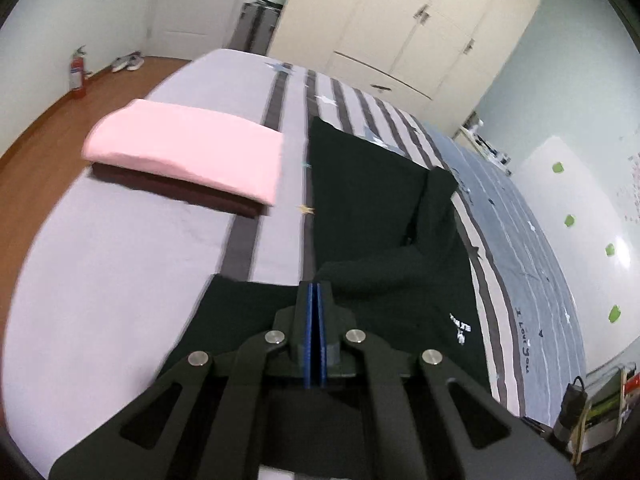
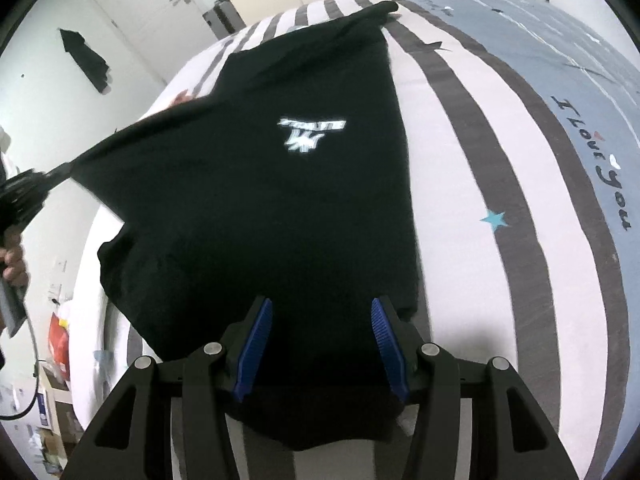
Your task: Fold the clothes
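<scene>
A: What is the garment looking like?

B: A black T-shirt (image 2: 256, 208) is lying spread on the striped bed (image 2: 472, 184), with a small white printed logo (image 2: 310, 134) on the fabric. One corner is being pulled up and out toward nine o'clock in the right wrist view, so the cloth is stretching into a taut point there. The rest is lying fairly flat, with a sleeve reaching toward twelve o'clock.

A: Who is pulling it?

B: The left gripper (image 2: 60, 170). Its blue pads are pressing together, pinching the shirt's edge. A hand (image 2: 14, 264) is holding its handle at the frame's left margin.

A: And the right gripper?

B: The right gripper (image 2: 320, 308) is hanging over the shirt's near hem at six o'clock, its jaws standing spread and its blue pads (image 2: 256, 344) not pressing on any cloth.

A: Counting things now?

B: One black shirt in work. In the left wrist view, two folded items are sitting stacked at ten o'clock: a pink folded garment (image 1: 188, 148) on top of a dark brown folded garment (image 1: 176, 188). Two grippers, one bed.
</scene>
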A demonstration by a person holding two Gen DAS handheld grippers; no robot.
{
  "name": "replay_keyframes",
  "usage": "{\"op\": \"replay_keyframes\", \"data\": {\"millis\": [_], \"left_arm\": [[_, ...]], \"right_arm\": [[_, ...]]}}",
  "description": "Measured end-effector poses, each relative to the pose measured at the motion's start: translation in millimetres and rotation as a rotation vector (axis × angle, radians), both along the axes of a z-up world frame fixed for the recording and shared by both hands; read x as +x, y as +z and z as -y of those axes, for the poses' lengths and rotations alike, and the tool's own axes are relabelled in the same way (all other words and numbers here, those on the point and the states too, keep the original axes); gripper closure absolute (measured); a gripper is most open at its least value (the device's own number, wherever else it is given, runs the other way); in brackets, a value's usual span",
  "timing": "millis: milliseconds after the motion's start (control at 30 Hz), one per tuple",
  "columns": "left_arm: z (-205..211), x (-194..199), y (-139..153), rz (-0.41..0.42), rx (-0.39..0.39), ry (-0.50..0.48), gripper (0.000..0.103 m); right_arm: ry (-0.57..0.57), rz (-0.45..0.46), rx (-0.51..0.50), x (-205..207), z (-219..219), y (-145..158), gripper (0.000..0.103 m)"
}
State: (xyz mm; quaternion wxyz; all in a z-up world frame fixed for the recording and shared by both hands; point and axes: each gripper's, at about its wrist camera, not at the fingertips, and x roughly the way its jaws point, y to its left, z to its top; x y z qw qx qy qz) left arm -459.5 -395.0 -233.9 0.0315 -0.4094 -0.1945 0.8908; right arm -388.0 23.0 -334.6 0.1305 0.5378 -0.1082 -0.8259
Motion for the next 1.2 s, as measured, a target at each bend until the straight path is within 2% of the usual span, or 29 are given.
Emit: {"op": "replay_keyframes", "data": {"millis": [100, 167, 233, 367, 433, 533, 733, 933, 1100, 1200], "left_arm": [[31, 20, 2, 0.021, -0.002, 0.058, 0.102], [50, 30, -9, 0.066, -0.002, 0.095, 0.102], [65, 34, -30, 0.135, 0.009, 0.108, 0.102], [67, 32, -78, 0.229, -0.05, 0.067, 0.102], [69, 31, -99, 0.269, -0.038, 0.073, 0.102], [72, 32, -117, 0.278, -0.018, 0.087, 0.102], [70, 33, -111, 0.243, -0.015, 0.096, 0.102], [70, 31, -110, 0.242, -0.026, 0.079, 0.102], [69, 32, -113, 0.249, -0.029, 0.075, 0.102], [68, 32, -114, 0.252, -0.034, 0.072, 0.102]], "right_arm": [[0.011, -0.003, -0.002, 1, 9, 1, 0.055], [0.021, -0.003, -0.002, 1, 15, 1, 0.055], [0.033, 0.002, 0.0, 3, 21, -1, 0.055], [0.044, 0.011, 0.006, 6, 30, -6, 0.055], [0.047, 0.02, 0.015, 7, 33, -9, 0.055], [0.054, 0.027, 0.009, 12, 37, -9, 0.055], [0.079, 0.034, -0.029, 38, 49, 1, 0.055], [0.06, 0.062, -0.045, 57, 55, 1, 0.055], [0.031, 0.09, -0.022, 54, 56, -12, 0.055], [0.048, 0.062, 0.059, 54, 62, -15, 0.055]]}}
